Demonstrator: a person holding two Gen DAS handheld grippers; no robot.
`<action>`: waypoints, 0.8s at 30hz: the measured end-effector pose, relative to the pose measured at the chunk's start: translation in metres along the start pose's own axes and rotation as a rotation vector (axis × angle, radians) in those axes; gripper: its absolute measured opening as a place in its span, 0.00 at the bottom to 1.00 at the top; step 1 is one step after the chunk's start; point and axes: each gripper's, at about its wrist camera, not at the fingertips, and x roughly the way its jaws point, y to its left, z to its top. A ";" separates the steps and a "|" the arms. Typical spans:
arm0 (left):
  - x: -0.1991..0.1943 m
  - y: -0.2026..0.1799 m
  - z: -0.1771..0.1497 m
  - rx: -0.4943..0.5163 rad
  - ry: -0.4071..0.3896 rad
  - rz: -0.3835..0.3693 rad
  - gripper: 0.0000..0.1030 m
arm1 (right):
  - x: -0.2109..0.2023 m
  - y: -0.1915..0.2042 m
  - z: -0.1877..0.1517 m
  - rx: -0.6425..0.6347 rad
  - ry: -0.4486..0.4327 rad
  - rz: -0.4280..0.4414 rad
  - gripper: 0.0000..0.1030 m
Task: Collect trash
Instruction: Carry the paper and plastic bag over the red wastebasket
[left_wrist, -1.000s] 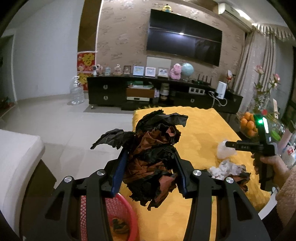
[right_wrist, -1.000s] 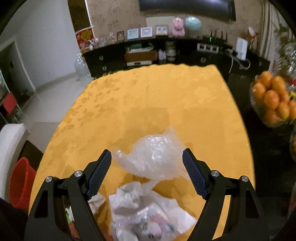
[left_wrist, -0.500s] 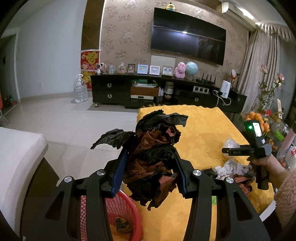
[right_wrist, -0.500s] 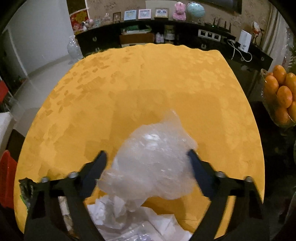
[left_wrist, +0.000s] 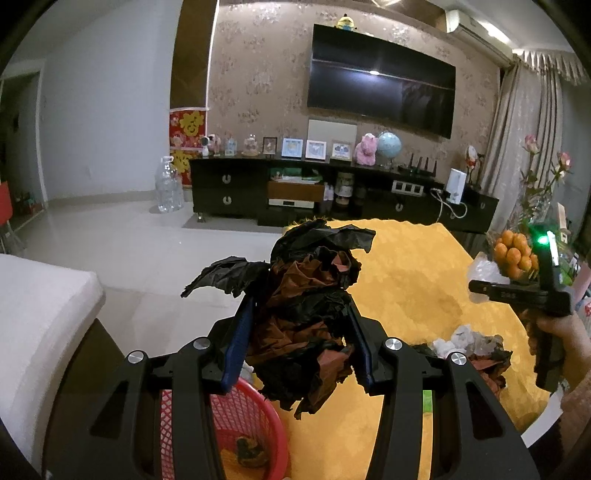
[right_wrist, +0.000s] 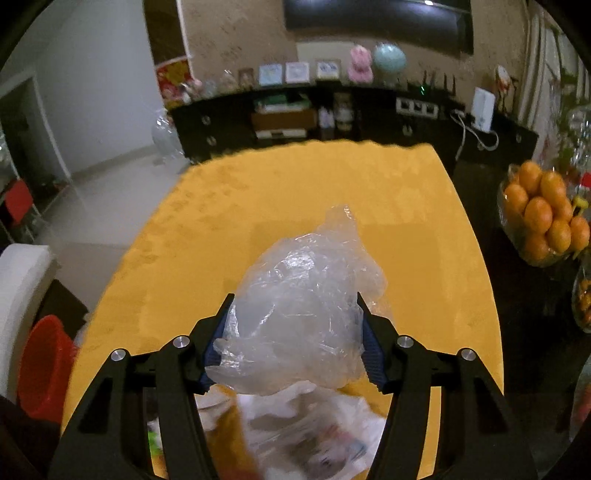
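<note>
My left gripper (left_wrist: 300, 314) is shut on a crumpled wad of black and brown paper (left_wrist: 306, 314), held above the table's near left corner and over a red mesh basket (left_wrist: 240, 428) that has a scrap lying in its bottom. My right gripper (right_wrist: 295, 325) has its jaws closing on a clear crumpled plastic bag (right_wrist: 303, 306), lifted off the yellow tablecloth (right_wrist: 295, 199). In the left wrist view that right gripper (left_wrist: 480, 280) is held by a hand at the right edge, with the clear plastic bag (left_wrist: 482, 267) at its tip. More white and dark trash (left_wrist: 469, 343) lies on the cloth below it.
A bowl of oranges (right_wrist: 543, 218) stands at the table's right side. The red basket (right_wrist: 44, 369) sits on the floor left of the table, beside a white seat (right_wrist: 18, 295). A dark TV cabinet (left_wrist: 332, 199) lines the far wall beyond the table.
The right gripper closed on the clear plastic bag and lifted it off the table. The left gripper kept its hold on the black and brown paper and stayed in place.
</note>
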 end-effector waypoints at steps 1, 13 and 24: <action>-0.001 0.001 0.000 -0.002 -0.004 0.002 0.44 | -0.005 0.003 0.000 -0.005 -0.010 0.005 0.57; -0.014 0.012 0.002 -0.039 -0.026 0.026 0.44 | -0.050 0.047 -0.011 0.006 -0.083 0.093 0.57; -0.029 0.033 -0.003 -0.066 -0.020 0.102 0.44 | -0.055 0.108 -0.025 -0.053 -0.083 0.188 0.57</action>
